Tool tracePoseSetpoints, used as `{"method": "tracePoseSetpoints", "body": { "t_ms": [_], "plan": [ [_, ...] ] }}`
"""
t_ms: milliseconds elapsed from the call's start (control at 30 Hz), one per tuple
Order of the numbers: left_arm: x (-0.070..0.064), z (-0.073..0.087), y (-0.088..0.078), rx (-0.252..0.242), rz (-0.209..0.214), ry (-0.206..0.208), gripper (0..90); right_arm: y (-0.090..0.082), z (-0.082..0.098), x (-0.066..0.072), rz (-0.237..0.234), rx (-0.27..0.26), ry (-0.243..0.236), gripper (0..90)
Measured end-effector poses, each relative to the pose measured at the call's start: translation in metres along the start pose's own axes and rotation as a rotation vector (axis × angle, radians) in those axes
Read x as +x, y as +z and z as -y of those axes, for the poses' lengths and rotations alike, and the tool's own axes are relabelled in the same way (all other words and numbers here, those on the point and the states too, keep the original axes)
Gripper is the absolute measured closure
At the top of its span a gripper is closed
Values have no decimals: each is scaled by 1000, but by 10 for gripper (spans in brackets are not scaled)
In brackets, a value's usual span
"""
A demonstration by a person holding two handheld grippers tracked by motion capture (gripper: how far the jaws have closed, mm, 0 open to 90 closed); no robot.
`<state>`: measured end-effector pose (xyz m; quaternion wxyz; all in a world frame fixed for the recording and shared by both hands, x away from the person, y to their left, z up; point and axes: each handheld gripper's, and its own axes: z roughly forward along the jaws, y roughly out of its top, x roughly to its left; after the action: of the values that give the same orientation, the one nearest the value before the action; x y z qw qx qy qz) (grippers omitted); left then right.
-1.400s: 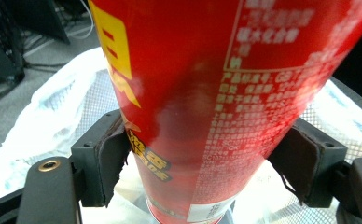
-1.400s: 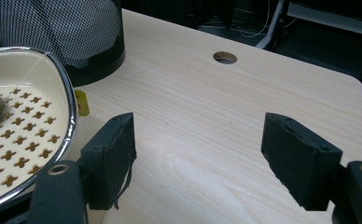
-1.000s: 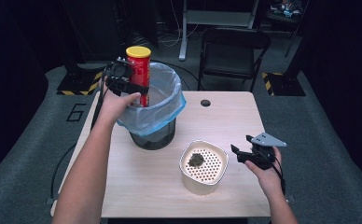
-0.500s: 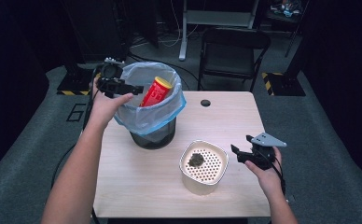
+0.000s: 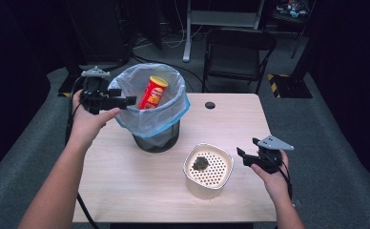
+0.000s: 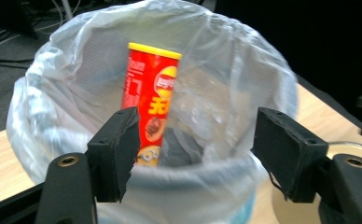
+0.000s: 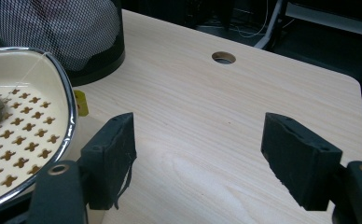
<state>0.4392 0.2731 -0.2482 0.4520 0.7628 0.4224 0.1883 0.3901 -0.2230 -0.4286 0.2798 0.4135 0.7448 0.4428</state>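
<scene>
At the table's ten o'clock corner, the left gripper (image 5: 126, 100) hangs just outside the rim of the bag-lined wastebasket (image 5: 140, 125), at the basket's nine o'clock. A second ago it held the red chip can (image 5: 153, 92) upright above the basket; now the can lies inside the liner, and the gripper has drawn back from it. The jaws have just been closing, yet in the left gripper view they stand apart with nothing between them, released. The can leans, its long axis tilted, yellow lid up toward one o'clock, base sunk in the bag. The right gripper (image 5: 244, 157) has not moved; it rests at four o'clock beside the perforated cream container (image 5: 221, 179), jaws parted and empty. Bare tabletop (image 5: 231, 119) lies open between basket, container and the far edge.
</scene>
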Motion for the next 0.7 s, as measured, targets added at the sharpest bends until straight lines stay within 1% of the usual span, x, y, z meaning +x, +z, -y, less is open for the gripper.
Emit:
{"method": "tracePoseSetpoints", "body": {
  "t_ms": [100, 133, 167, 200, 233, 267, 300, 367, 400, 433, 467, 500, 533, 633, 667, 700],
  "plan": [
    [-4, 11, -9, -1, 23, 17, 350, 0, 0, 0, 2, 4, -2, 258],
    [-7, 18, -13, 9, 29, 31, 362, 0, 0, 0, 1, 1, 1, 258],
    [-7, 18, -13, 9, 29, 31, 362, 0, 0, 0, 1, 1, 1, 258],
    [-9, 28, -17, 13, 31, 47, 362, 0, 0, -1, 1, 2, -2, 258],
    [-9, 28, -17, 13, 31, 47, 362, 0, 0, -1, 1, 2, -2, 258],
    [-11, 37, -20, 12, 40, 50, 362, -1, 0, -1, 2, -1, 1, 258],
    [-11, 42, -21, 12, 46, 48, 361, -1, 0, -1, 5, -3, 5, 258],
    [-12, 53, -21, 16, 52, 50, 356, -1, 0, -1, 7, 1, 9, 258],
    [-12, 53, -21, 16, 52, 50, 352, -1, 0, -1, 7, 1, 9, 258],
    [-12, 58, -21, 22, 52, 58, 350, -1, 1, -2, 8, 3, 6, 259],
    [-13, 69, -21, 22, 42, 70, 350, 0, 1, -2, 8, 4, 6, 259],
    [-13, 76, -20, 25, 37, 76, 350, 0, 1, -2, 8, 5, 6, 258],
    [-12, 79, -20, 28, 37, 77, 350, -1, 1, -2, 9, 5, 5, 259],
    [-9, 100, -14, 35, 45, 68, 350, -1, 1, -3, 10, 5, 7, 259],
    [-8, 105, -12, 34, 48, 62, 350, -1, 1, -3, 11, 7, 7, 258],
    [-8, 105, -12, 34, 48, 62, 350, -2, 2, -4, 10, 6, 8, 258]
  ]
}}
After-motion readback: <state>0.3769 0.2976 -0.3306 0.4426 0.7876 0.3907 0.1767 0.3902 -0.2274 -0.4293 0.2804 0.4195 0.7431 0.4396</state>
